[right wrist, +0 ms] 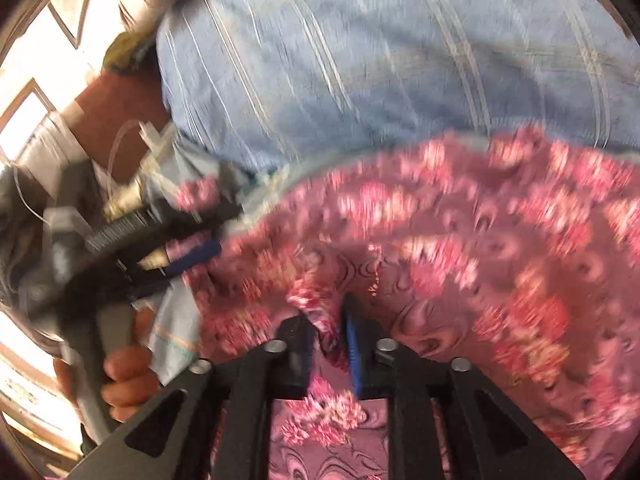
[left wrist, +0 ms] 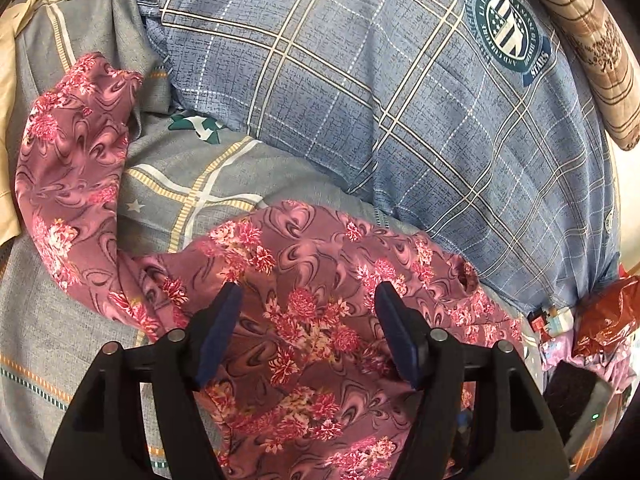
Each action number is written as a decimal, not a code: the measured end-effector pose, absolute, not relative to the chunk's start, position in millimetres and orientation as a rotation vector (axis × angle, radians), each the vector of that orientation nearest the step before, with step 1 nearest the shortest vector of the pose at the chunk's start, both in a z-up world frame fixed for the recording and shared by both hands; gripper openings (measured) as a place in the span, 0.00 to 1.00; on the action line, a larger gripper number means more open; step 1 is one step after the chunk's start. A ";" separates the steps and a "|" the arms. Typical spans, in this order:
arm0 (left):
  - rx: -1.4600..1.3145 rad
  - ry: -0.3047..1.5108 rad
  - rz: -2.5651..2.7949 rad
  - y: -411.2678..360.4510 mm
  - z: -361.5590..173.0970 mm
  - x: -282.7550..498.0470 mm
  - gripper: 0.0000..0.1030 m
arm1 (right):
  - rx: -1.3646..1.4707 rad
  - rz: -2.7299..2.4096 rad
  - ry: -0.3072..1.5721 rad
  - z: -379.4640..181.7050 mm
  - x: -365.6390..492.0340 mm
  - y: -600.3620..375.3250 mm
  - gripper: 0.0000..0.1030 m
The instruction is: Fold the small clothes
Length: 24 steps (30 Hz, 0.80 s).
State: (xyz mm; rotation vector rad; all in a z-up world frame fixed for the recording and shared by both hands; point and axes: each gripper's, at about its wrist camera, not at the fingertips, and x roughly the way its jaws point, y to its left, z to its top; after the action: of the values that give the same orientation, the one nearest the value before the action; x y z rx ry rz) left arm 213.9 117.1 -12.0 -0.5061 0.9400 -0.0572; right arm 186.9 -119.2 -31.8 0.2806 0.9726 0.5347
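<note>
A small pink floral garment [left wrist: 304, 280] lies rumpled on a grey plaid bedsheet [left wrist: 60, 320], with one part trailing up to the left. My left gripper [left wrist: 308, 300] hangs open just above the garment, its blue-padded fingers [left wrist: 218, 332] apart with nothing between them. The right wrist view is blurred. There my right gripper [right wrist: 326, 320] is shut on a bunched fold of the garment [right wrist: 480, 240]. The left gripper [right wrist: 188, 240] also shows at the left of that view, held by a hand [right wrist: 124, 376].
A large blue plaid pillow [left wrist: 400, 100] lies just beyond the garment. A beige striped pillow [left wrist: 592, 52] is at the far right. A red crinkly bag [left wrist: 604, 316] and small items sit at the right edge. A window [right wrist: 28, 120] lies to the left.
</note>
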 end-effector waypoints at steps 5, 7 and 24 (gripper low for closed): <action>-0.493 0.989 -0.141 103.3 -14.3 214.7 0.73 | 0.333 0.569 0.947 -18.4 154.5 -150.9 0.45; -0.472 1.022 -0.214 89.3 -14.5 212.4 0.76 | 0.380 0.540 0.901 -6.1 128.3 -189.1 0.55; -0.297 1.208 -0.298 -12.6 -31.5 184.8 0.57 | 0.989 0.156 0.768 -52.5 106.3 -418.1 0.04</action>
State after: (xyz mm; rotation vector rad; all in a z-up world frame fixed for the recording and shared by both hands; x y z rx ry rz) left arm 184.8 -12.6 -31.5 -0.2967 1.2080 -0.2978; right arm 106.3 -418.1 -52.5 0.9892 0.7680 0.1556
